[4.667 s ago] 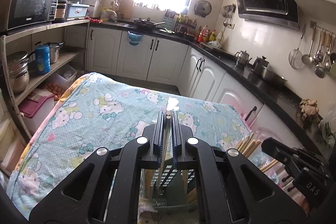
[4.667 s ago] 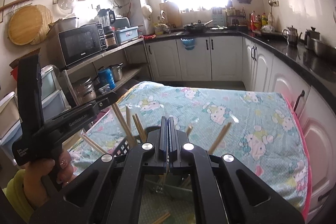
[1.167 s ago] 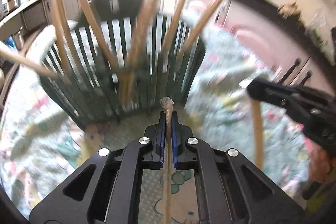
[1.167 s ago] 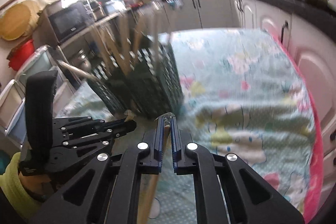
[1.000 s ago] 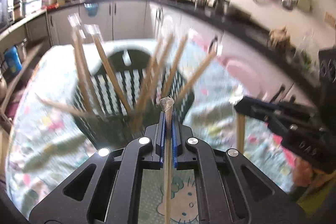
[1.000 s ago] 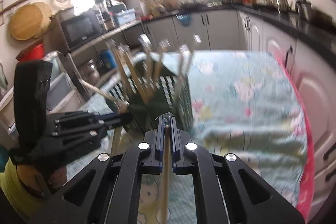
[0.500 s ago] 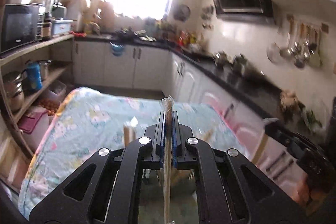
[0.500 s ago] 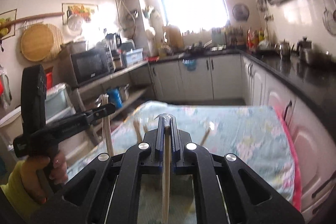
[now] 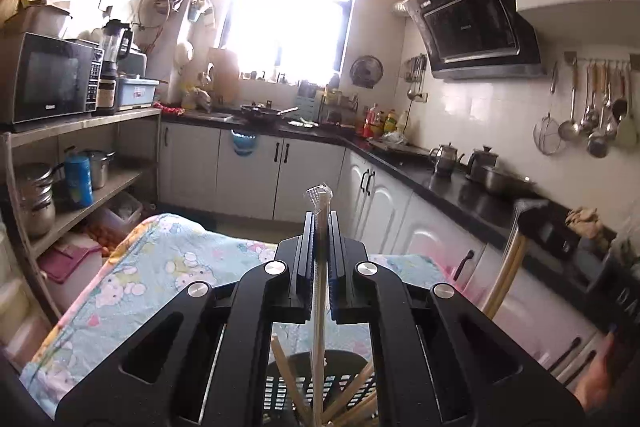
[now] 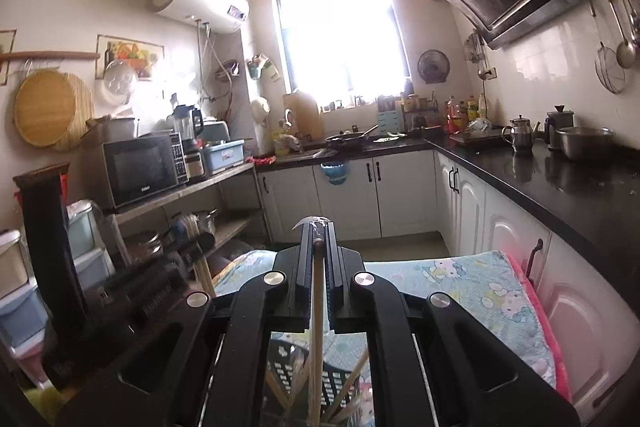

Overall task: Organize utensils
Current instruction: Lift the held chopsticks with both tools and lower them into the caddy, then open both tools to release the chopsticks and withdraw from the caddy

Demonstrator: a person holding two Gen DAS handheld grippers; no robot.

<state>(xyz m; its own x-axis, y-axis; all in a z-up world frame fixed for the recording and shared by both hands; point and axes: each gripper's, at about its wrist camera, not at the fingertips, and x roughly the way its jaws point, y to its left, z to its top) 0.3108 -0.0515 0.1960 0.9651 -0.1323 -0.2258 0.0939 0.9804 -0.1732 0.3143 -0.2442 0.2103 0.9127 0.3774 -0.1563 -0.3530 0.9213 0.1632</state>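
The black two-finger left gripper (image 9: 319, 227) is clamped on a thin pale wooden chopstick in a clear plastic sleeve (image 9: 319, 291), which hangs down into a dark slatted plastic utensil basket (image 9: 320, 387) holding more wooden chopsticks (image 9: 288, 375). Beyond lies a table under a light-blue cartoon-print cloth (image 9: 160, 267). At right, blurred, the black right gripper (image 9: 560, 231) carries another wooden chopstick (image 9: 506, 267).

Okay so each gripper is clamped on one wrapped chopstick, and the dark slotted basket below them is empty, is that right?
Not quite: the basket is not empty. The left wrist view shows several chopsticks standing in it, under the left gripper. The rest holds: each gripper, the right gripper too, is clamped on one wrapped chopstick.
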